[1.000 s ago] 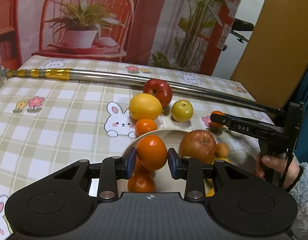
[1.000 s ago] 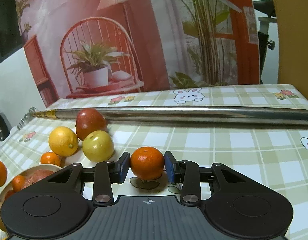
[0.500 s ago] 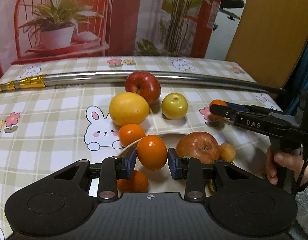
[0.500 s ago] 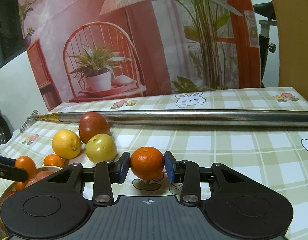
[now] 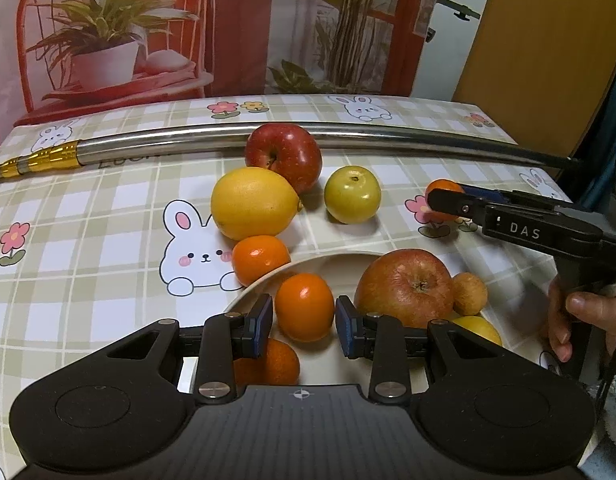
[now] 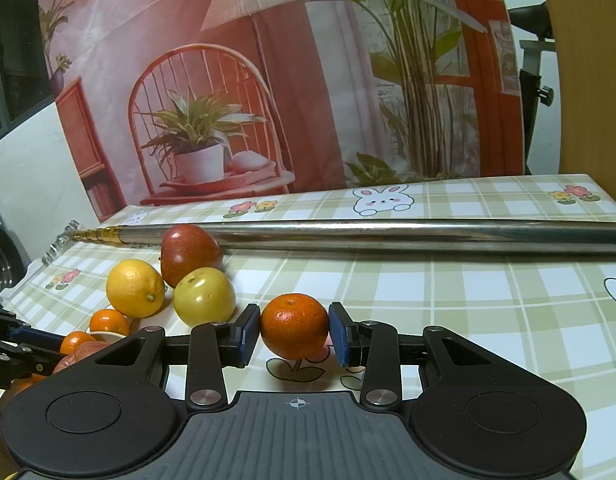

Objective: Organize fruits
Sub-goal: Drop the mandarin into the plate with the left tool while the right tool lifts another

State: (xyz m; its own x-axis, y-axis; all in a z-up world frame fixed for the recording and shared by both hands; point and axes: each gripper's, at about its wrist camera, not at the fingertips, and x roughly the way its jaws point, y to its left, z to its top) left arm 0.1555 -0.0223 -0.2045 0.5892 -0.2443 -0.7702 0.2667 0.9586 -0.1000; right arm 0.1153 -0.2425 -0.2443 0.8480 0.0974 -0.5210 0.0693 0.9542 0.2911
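Scanning my left wrist view from its left edge, I see the checked tablecloth with its rabbit print, and a long metal pole lying across the far side. Next comes a lemon, with a red apple touching the pole just behind it and a small loose mandarin in front, resting against the rim of the cream bowl. My left gripper hangs over that bowl, its blue pads pinching a mandarin; another small orange fruit lies in the bowl below it. Further right, a green-yellow apple sits on the cloth, and a big reddish apple lies in the bowl beside a small tan fruit. At the far right a person's hand holds the handle of my right gripper. In its own view, it is clamped on a second mandarin low over the tablecloth, right of the green-yellow apple and outside the bowl.
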